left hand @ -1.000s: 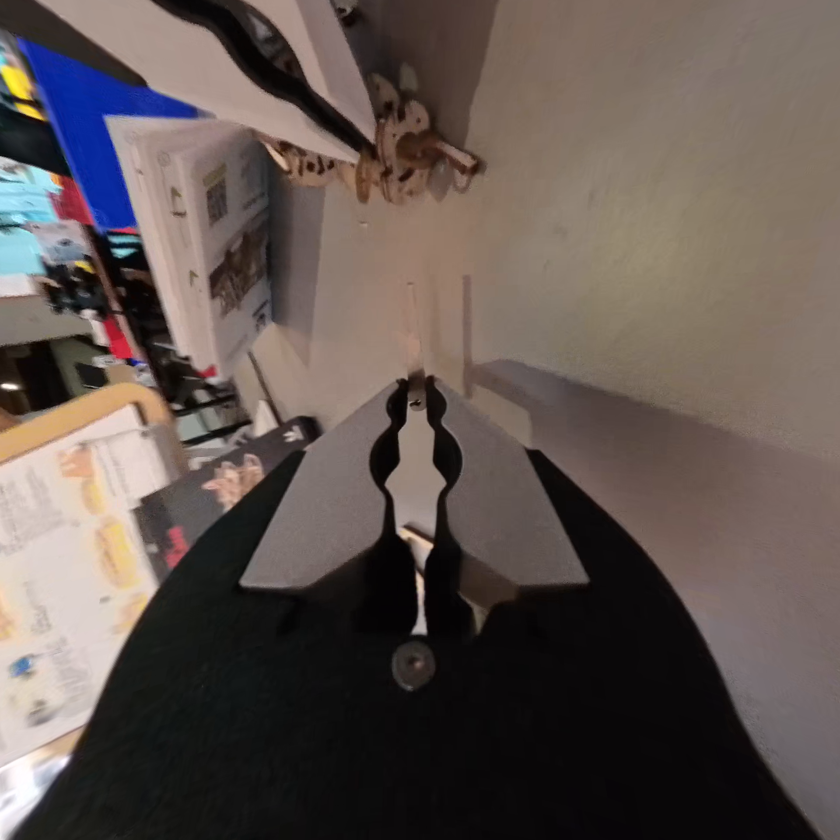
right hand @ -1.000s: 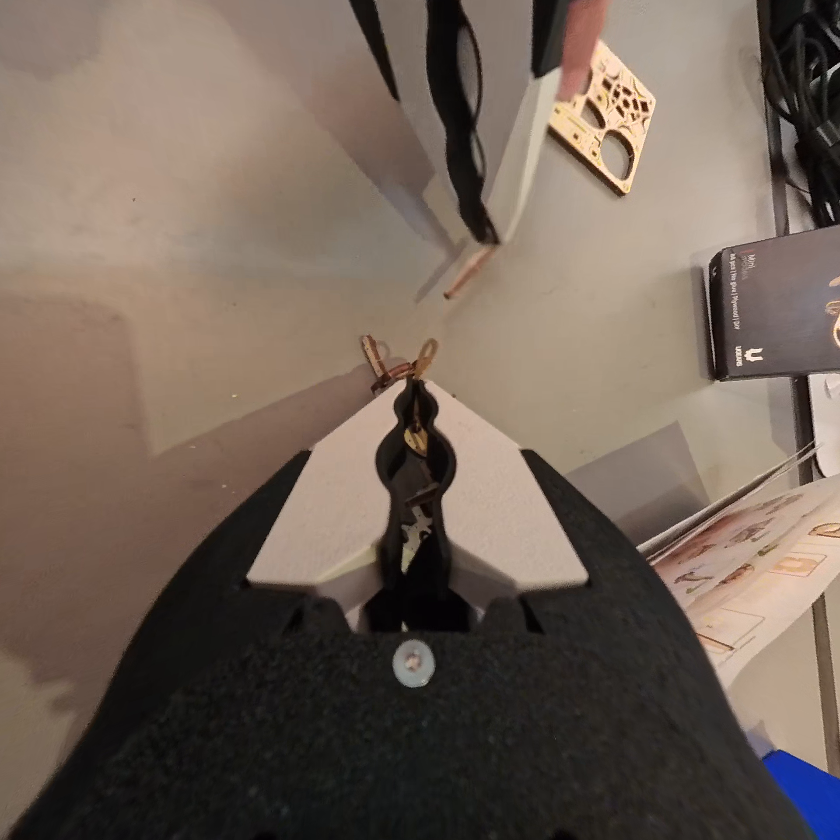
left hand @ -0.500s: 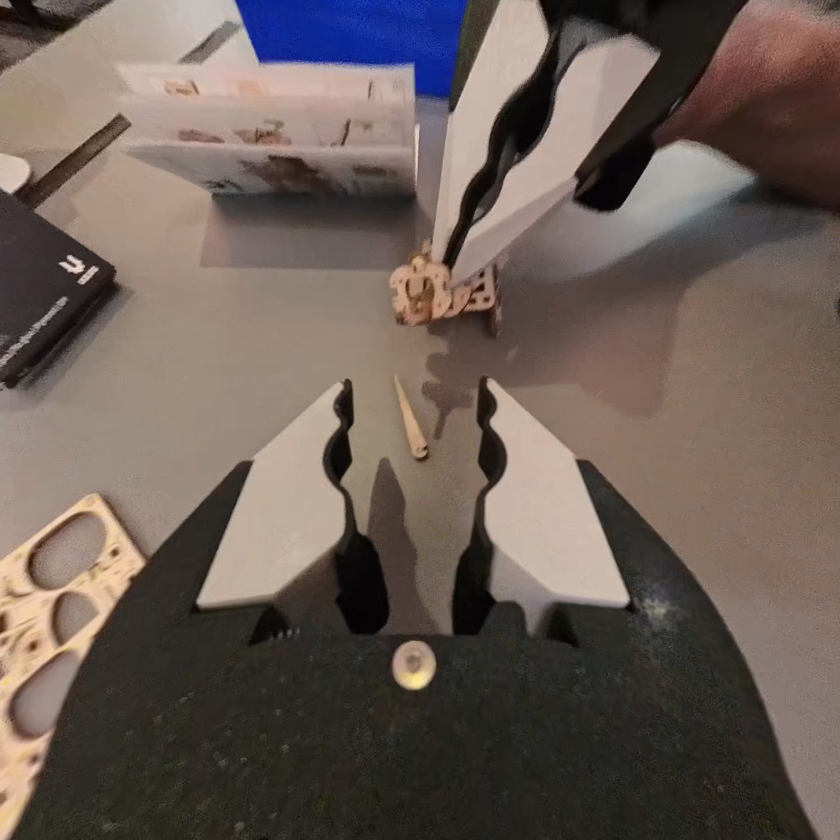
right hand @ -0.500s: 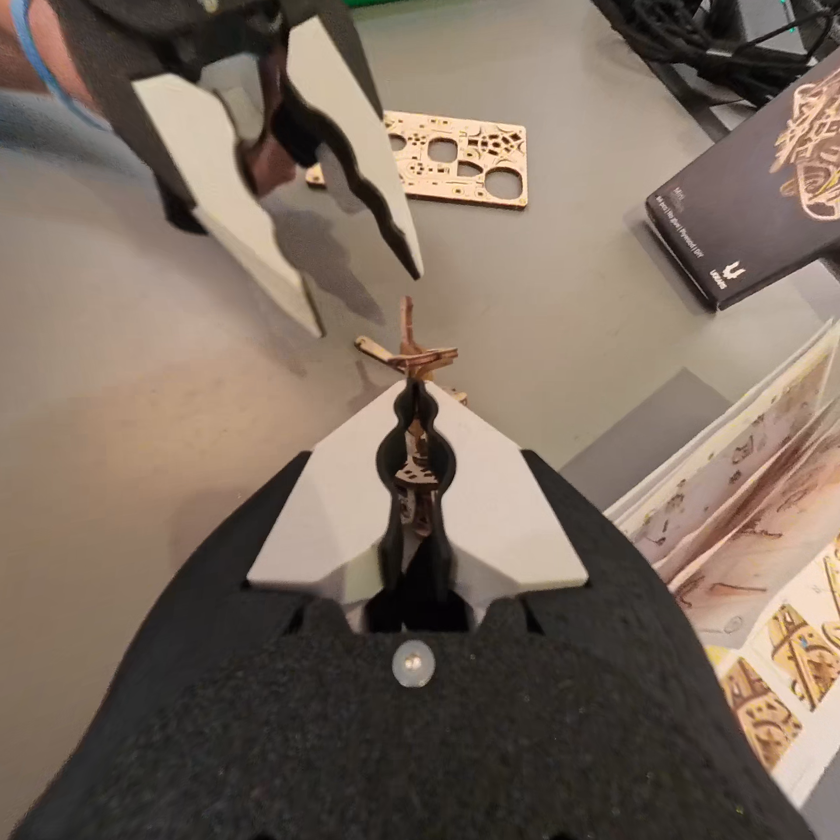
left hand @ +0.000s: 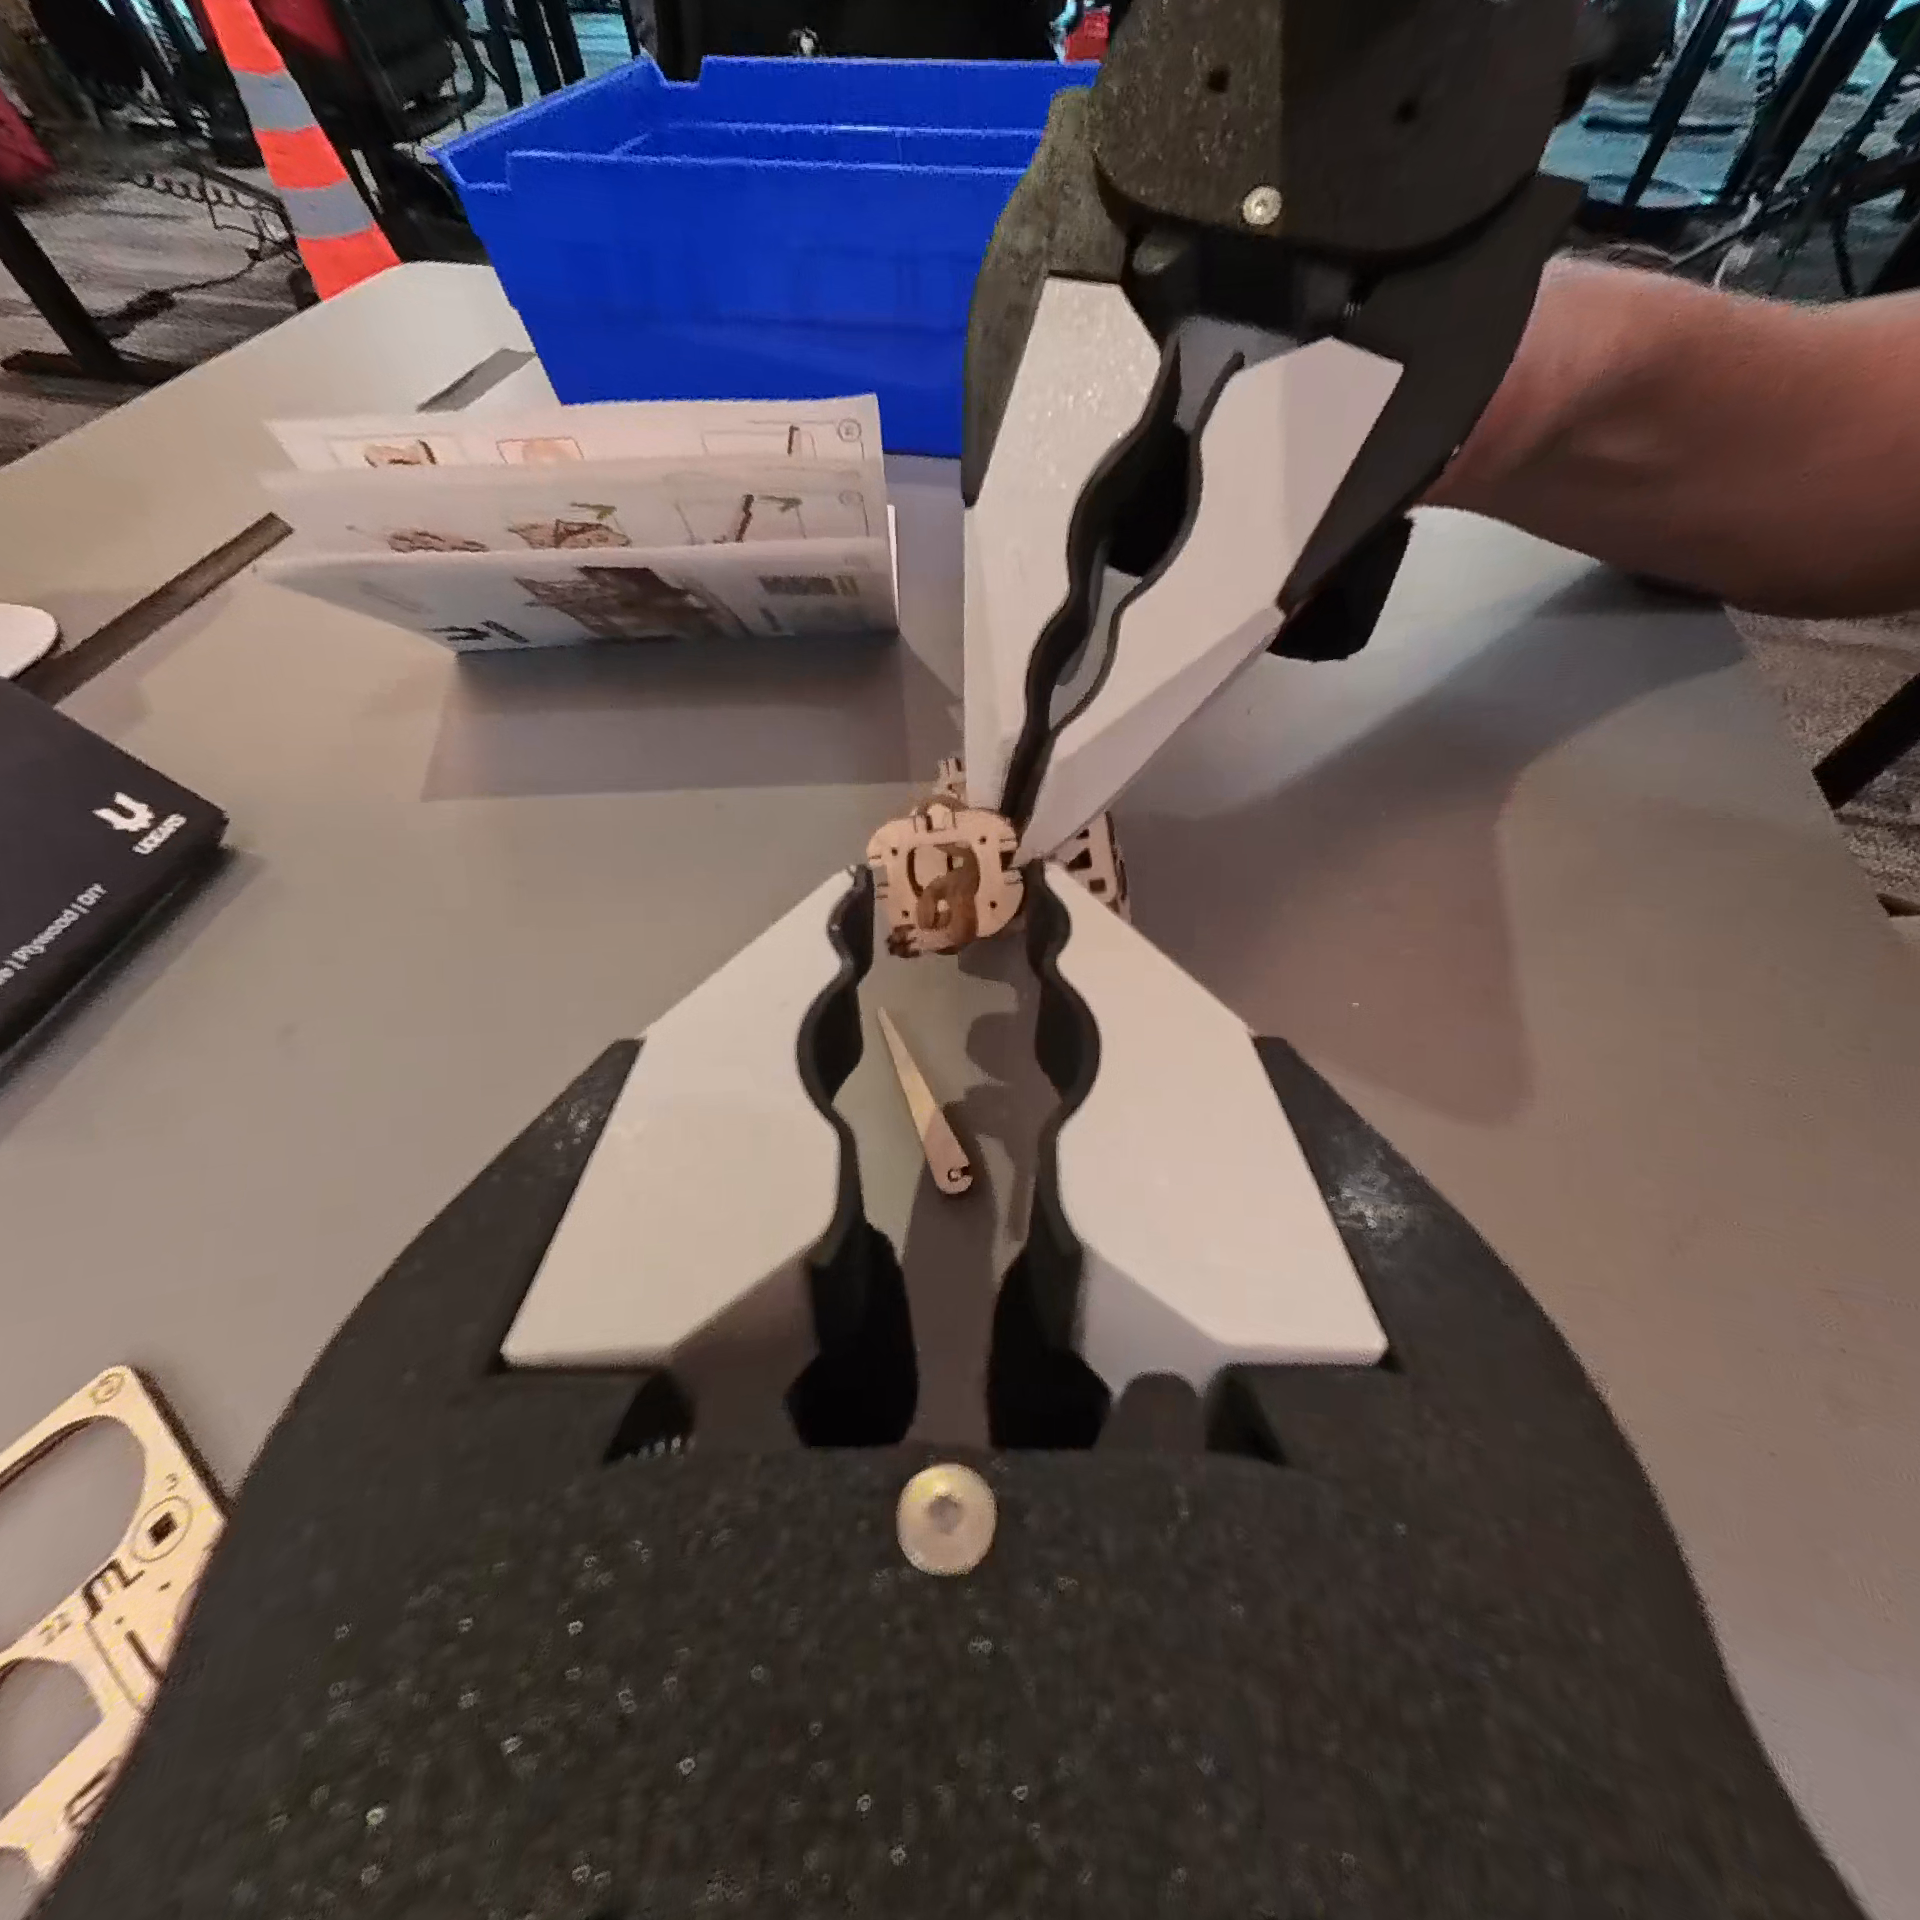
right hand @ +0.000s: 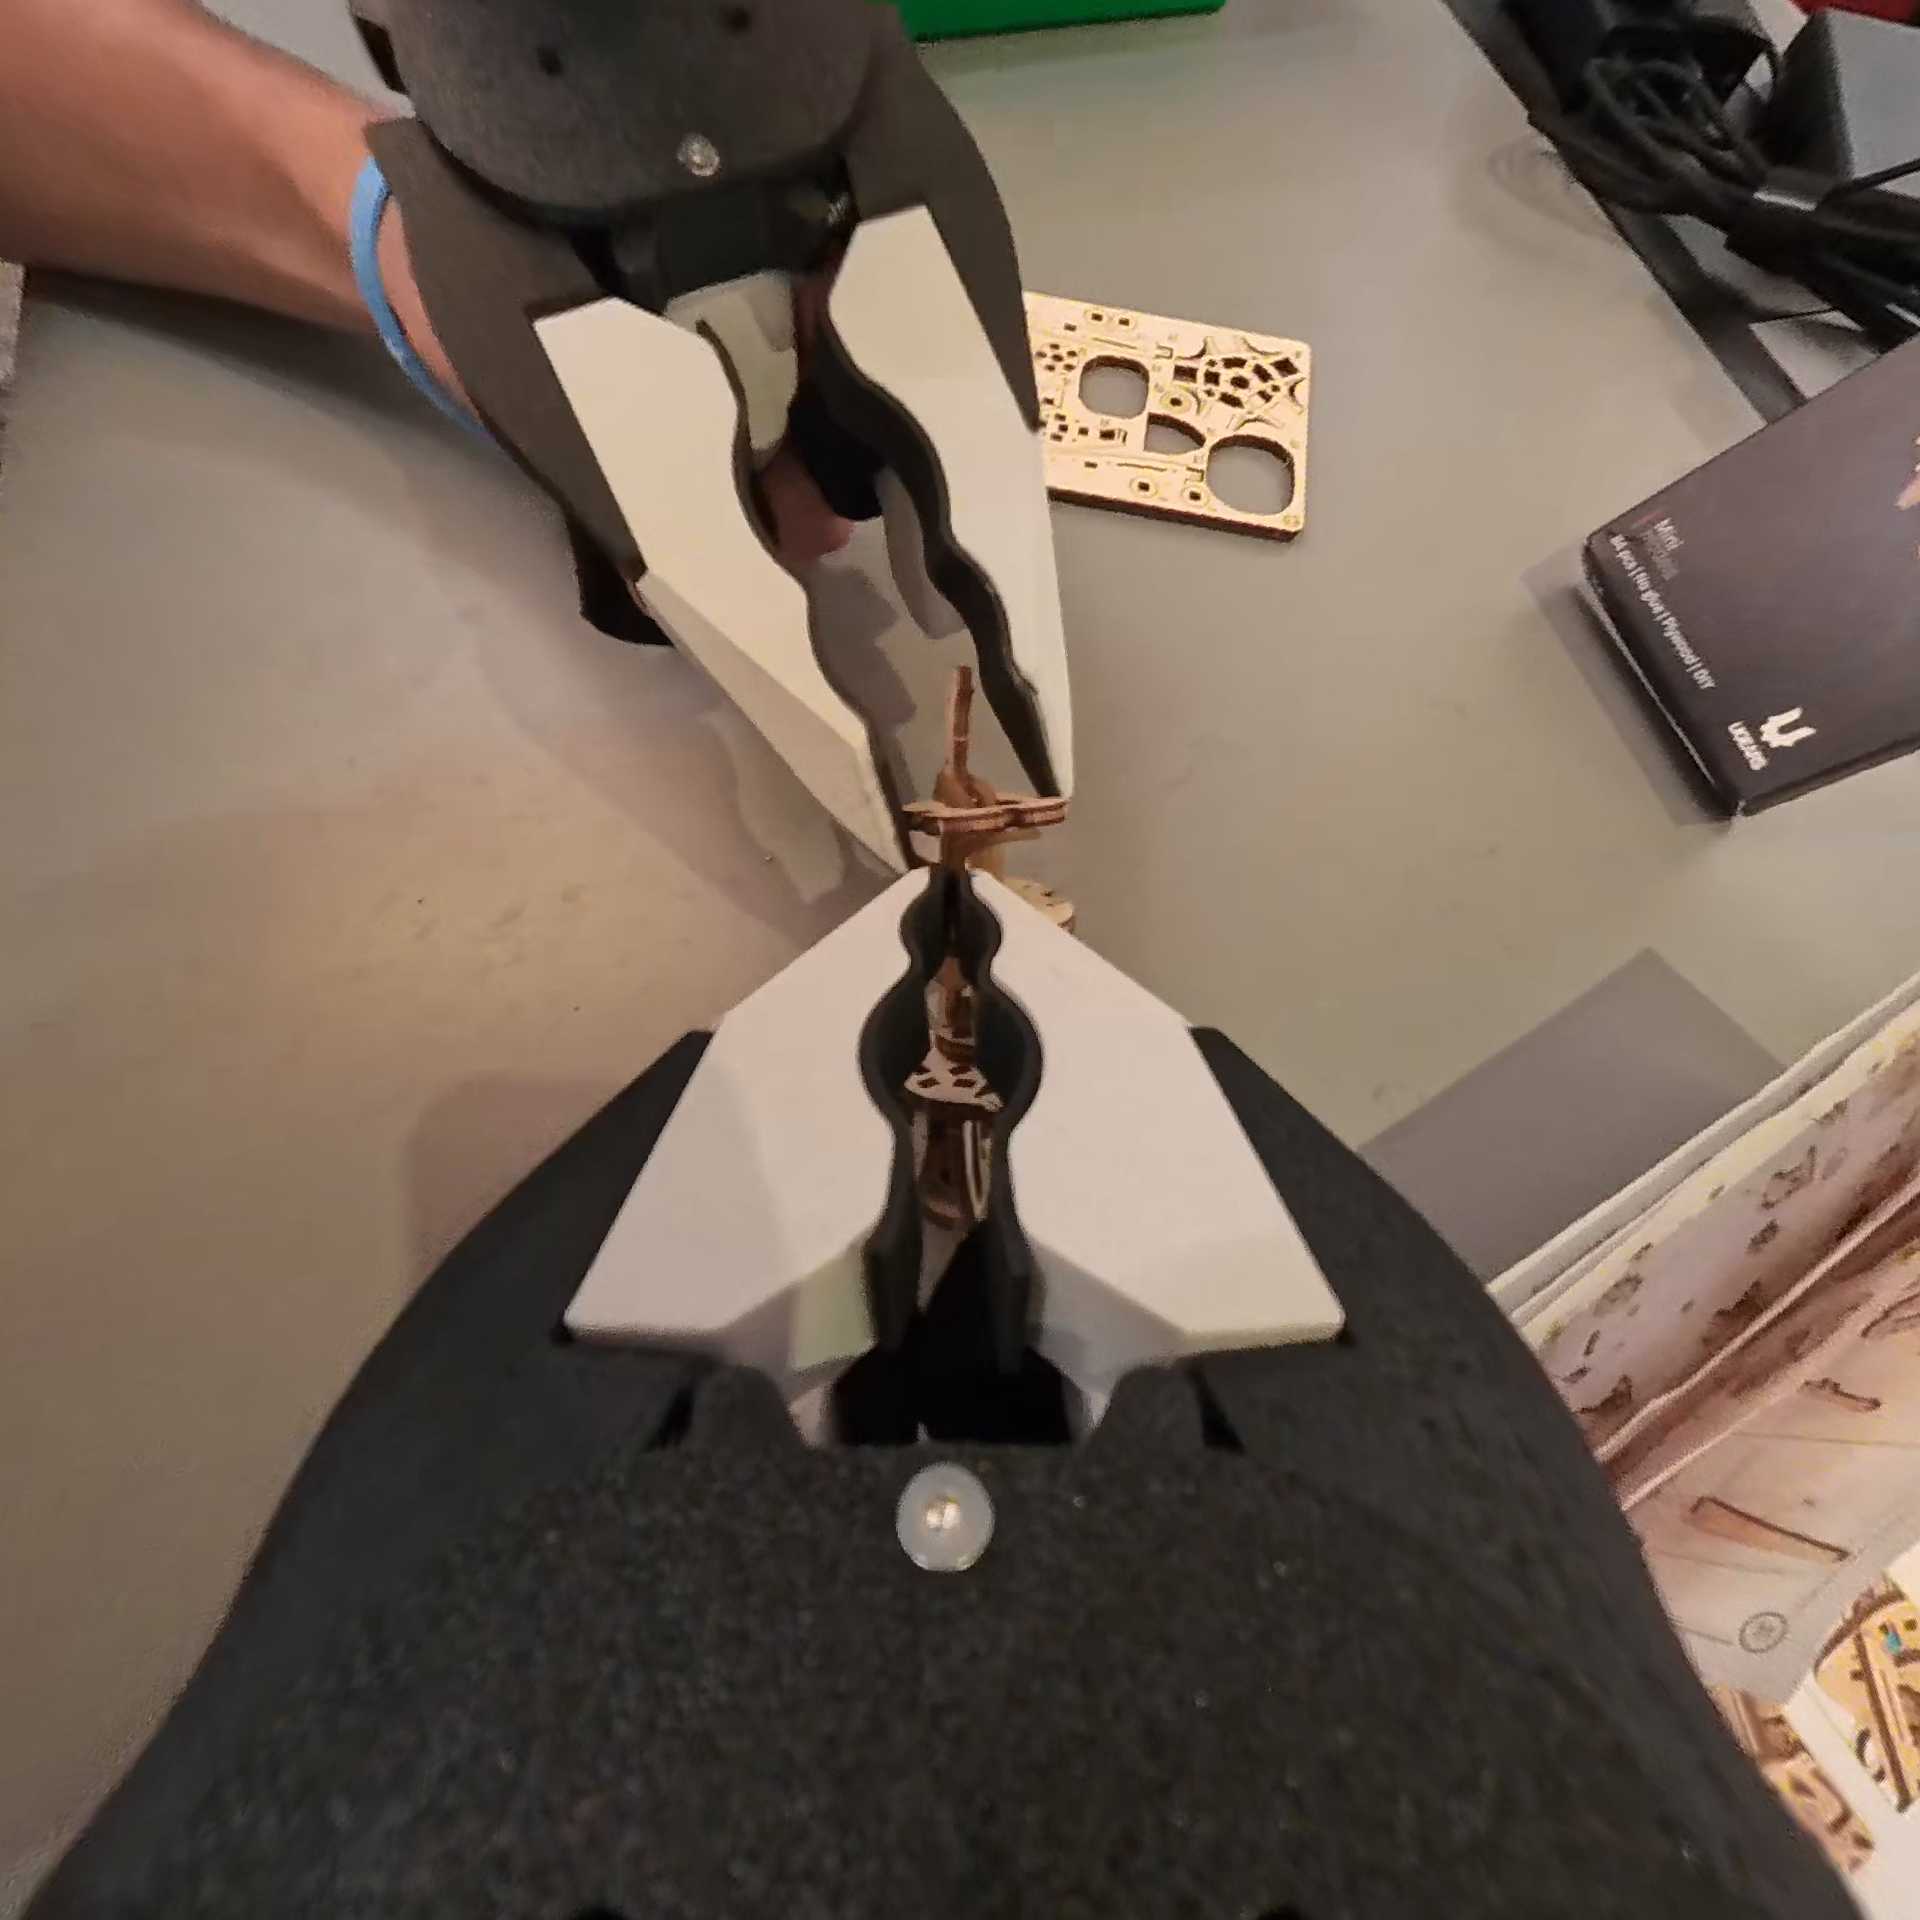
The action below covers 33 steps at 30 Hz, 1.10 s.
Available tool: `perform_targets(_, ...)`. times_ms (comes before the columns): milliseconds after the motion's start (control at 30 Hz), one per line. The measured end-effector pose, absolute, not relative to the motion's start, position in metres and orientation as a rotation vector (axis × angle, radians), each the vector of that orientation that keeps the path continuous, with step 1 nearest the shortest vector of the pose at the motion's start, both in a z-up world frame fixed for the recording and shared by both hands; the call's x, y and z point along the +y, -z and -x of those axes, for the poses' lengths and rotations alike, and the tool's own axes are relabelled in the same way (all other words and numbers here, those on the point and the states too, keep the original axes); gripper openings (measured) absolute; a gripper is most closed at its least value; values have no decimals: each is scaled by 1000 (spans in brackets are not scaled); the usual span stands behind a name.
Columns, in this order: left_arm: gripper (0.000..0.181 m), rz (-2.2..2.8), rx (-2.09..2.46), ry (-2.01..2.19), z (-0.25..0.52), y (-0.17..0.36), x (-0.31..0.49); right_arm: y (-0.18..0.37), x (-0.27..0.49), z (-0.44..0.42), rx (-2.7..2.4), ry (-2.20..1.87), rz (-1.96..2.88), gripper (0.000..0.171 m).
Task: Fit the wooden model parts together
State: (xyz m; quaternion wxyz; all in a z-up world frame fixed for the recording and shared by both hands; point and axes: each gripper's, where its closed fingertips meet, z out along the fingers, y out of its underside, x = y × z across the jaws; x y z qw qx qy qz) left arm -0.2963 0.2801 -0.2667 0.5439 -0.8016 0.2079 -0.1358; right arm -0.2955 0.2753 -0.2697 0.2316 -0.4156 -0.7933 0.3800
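Note:
A small wooden model assembly (left hand: 940,878) is held just above the grey table (left hand: 416,987). My right gripper (right hand: 951,883) is shut on it; part of the model sits between its fingers and a cross-shaped part (right hand: 982,816) sticks out past the tips. In the left wrist view the right gripper (left hand: 1013,831) comes down from the top. My left gripper (left hand: 945,904) is open, its fingertips on either side of the model's round plate. A thin pointed wooden stick (left hand: 925,1112) lies on the table between the left fingers. The left gripper (right hand: 977,805) shows open in the right wrist view.
A blue bin (left hand: 769,239) stands at the back, with a folded instruction booklet (left hand: 592,530) in front of it. A black box (left hand: 73,862) and a cut-out wooden sheet (left hand: 73,1579) lie on the left. Cables (right hand: 1714,156) lie at the table's edge. Less than 4 cm separates the two grippers' tips.
My left gripper was shut on the wooden stick, then opened and left it on the table. It has since moved forward so its open fingers flank the model.

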Motion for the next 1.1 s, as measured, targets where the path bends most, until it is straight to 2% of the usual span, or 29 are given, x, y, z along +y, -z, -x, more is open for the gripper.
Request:
perform_targets(133, 34, 1912, 510, 365, 294, 269, 277, 266, 270, 293, -2187, -1122, 1114, 0)
perform_targets(333, 27, 1898, 565, 393, 287, 269, 273, 267, 265, 288, -2238, -1156, 1070, 0)
perform_targets(700, 27, 1816, 744, 333, 267, 269, 263, 269, 251, 266, -2725, -1361, 1130, 0)
perform_targets(1100, 27, 1836, 740, 369, 271, 271, 260, 269, 250, 271, -2571, -1313, 945, 0)
